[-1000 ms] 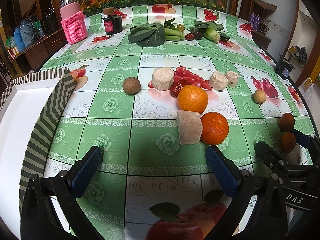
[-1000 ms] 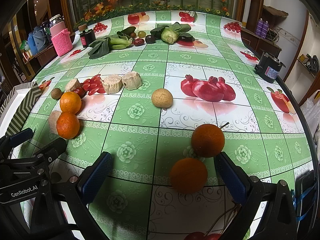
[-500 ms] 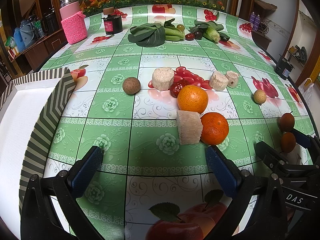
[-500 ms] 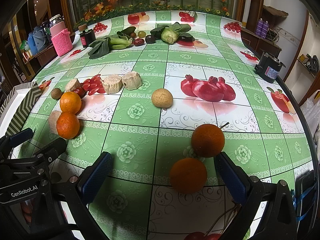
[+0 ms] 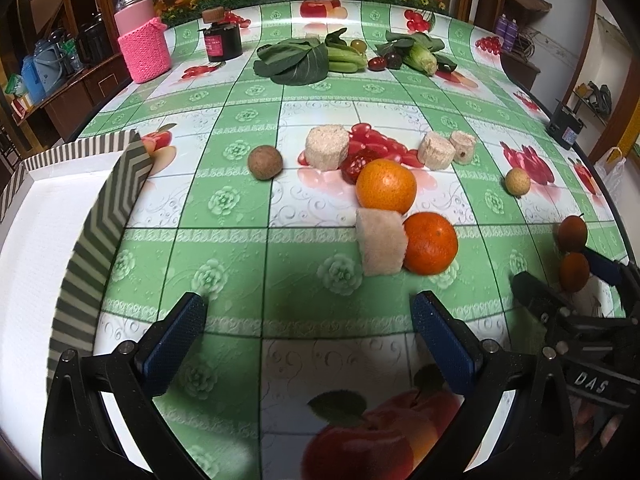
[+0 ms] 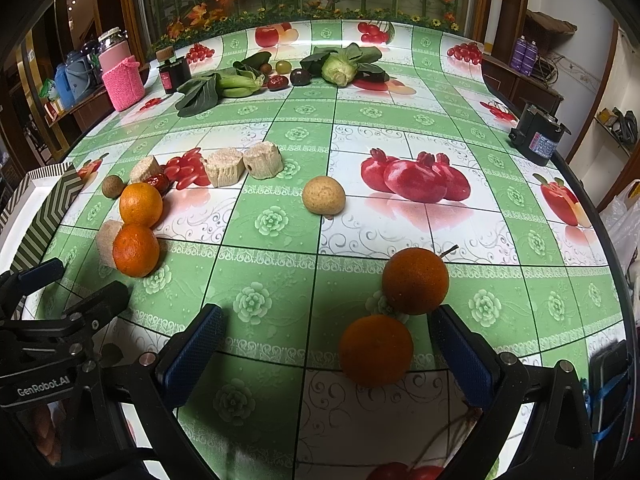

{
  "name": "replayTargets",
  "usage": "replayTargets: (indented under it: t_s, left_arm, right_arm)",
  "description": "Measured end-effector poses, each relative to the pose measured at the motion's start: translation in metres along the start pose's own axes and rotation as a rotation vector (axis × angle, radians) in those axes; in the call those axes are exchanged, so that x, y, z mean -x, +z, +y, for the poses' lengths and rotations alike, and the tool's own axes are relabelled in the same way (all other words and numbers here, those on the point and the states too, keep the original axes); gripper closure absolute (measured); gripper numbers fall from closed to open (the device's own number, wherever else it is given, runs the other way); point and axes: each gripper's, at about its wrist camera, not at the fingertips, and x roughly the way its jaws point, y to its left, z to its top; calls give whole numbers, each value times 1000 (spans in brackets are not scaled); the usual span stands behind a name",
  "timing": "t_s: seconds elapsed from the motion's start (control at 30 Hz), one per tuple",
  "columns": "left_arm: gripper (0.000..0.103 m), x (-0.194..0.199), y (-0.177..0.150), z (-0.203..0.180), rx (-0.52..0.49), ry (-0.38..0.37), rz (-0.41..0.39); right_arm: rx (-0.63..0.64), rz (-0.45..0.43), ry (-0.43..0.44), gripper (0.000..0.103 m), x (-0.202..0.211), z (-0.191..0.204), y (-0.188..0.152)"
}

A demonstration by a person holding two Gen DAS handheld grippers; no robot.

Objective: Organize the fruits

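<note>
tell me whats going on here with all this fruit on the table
A person holds a hand-held gripper in each hand over a green floral tablecloth, sorting fruit. Nothing is grasped yet. The left hand-held gripper is open, facing two round orange tangerines beside a pale beige cut chunk. The right hand-held gripper is open around another orange tangerine, with a second just beyond. A white box with a striped rim waits at the left.

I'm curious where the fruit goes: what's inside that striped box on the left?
The box's visible floor is plain white, and no fruit shows on it. Its far side runs out of the picture, and the near wall hides a strip of the floor, so those parts cannot be checked.
</note>
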Motion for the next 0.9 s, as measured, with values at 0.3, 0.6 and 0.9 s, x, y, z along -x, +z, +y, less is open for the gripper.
replayTargets:
  t_s: [0.3, 0.6, 0.9]
  left_arm:
    - [0, 29, -11, 5, -13, -12, -52]
    - [0, 69, -23, 6, -25, -35, -126]
    - [0, 91, -35, 7, -35, -48, -161]
  right_arm:
    - [30, -155, -4, 0, 59, 0, -5]
    - [15, -219, 24, 0, 112, -13, -27]
    - [3, -257, 35, 0, 143, -29, -57]
